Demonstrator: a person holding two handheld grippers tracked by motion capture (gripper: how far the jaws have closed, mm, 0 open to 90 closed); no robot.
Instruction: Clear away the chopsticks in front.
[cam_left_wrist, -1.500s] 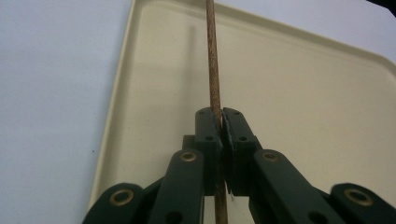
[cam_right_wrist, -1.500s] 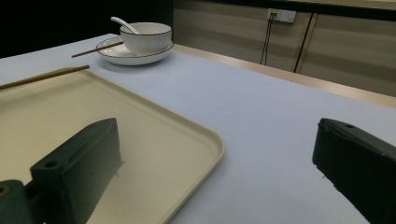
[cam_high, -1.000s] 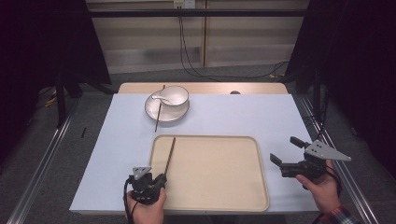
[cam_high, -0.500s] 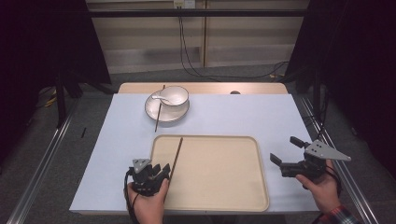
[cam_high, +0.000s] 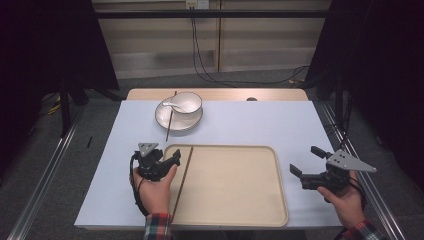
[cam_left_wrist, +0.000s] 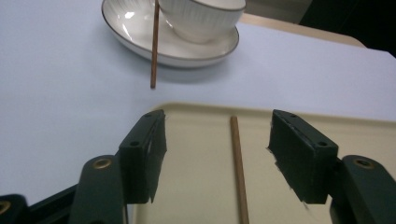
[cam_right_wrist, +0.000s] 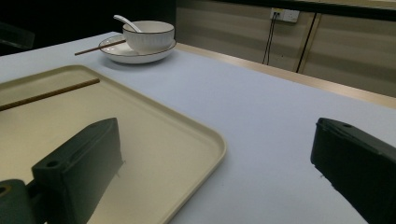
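Since a second ago, one chopstick (cam_left_wrist: 238, 172) has left the left hand-held gripper (cam_left_wrist: 215, 154) and lies flat on the tray (cam_high: 235, 200) between its wide-open, empty jaws. Light, stiff, slippery: grip mid-length. Right hand-held gripper (cam_high: 312, 170) open, empty.

So centre-bottom of the high view there's a beige tray (cam_high: 240, 200) sitting on a pale blue table cover (cam_high: 250, 122). One brown chopstick (cam_high: 183, 177) lies along the tray's left side, slightly slanted. Up toward the upper middle, a white plate (cam_high: 192, 121) carries a white bowl (cam_high: 187, 103) with a spoon (cam_high: 172, 104) in it. A second chopstick (cam_high: 170, 117) leans across the plate's left part, just beside the bowl, its lower end sticking out past the rim. Black cables (cam_high: 200, 55) hang down the back wall at the top.
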